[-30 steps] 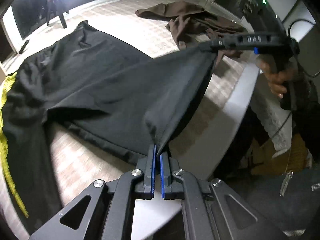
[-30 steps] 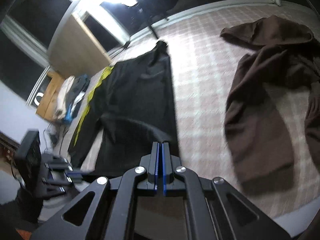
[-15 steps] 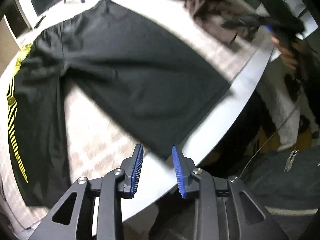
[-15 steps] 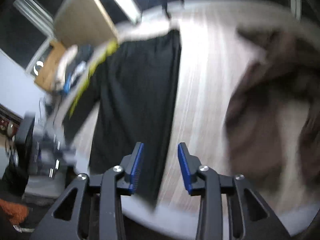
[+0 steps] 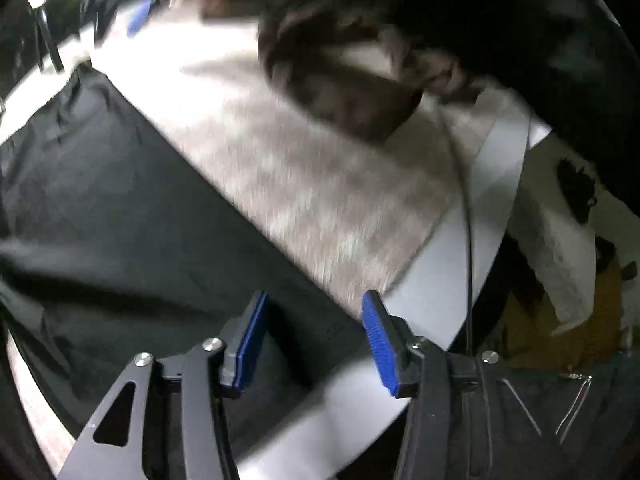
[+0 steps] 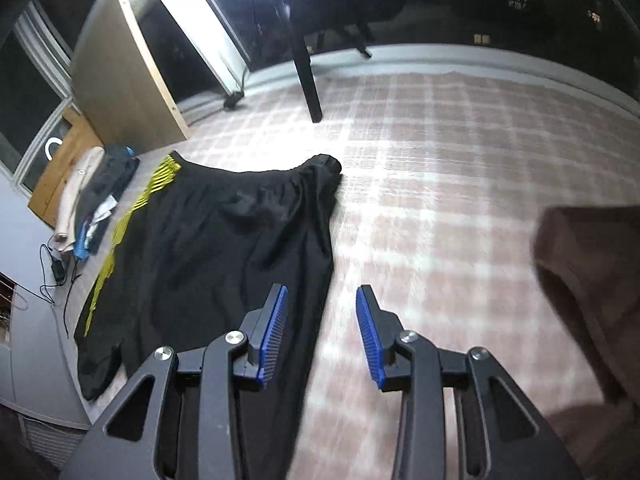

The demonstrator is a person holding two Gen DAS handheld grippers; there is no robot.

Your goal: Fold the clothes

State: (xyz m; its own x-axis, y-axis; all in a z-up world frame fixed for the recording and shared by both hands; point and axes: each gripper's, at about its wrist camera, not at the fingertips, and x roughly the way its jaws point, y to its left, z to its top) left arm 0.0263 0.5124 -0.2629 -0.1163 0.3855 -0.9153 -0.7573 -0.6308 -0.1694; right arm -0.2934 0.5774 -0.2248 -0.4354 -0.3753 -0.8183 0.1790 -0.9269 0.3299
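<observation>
Black shorts with a yellow side stripe (image 6: 224, 248) lie flat on the checked tablecloth (image 6: 440, 208), waistband at the far end. In the left wrist view the shorts (image 5: 120, 208) fill the left side. My left gripper (image 5: 312, 340) is open and empty just above the hem near the table's front edge. My right gripper (image 6: 320, 328) is open and empty, over the right edge of the shorts' leg. The left wrist view is blurred.
A brown garment (image 6: 592, 280) lies on the cloth to the right; it also shows blurred in the left wrist view (image 5: 352, 92). The white table edge (image 5: 472, 240) runs at right with a black cable (image 5: 466, 200) across it. A stand leg (image 6: 308, 80) rests on the far cloth.
Both grippers were shut on the shorts' leg a second ago and held it up. Both have opened, the leg now lies flat, and both grippers have swung over the table.
</observation>
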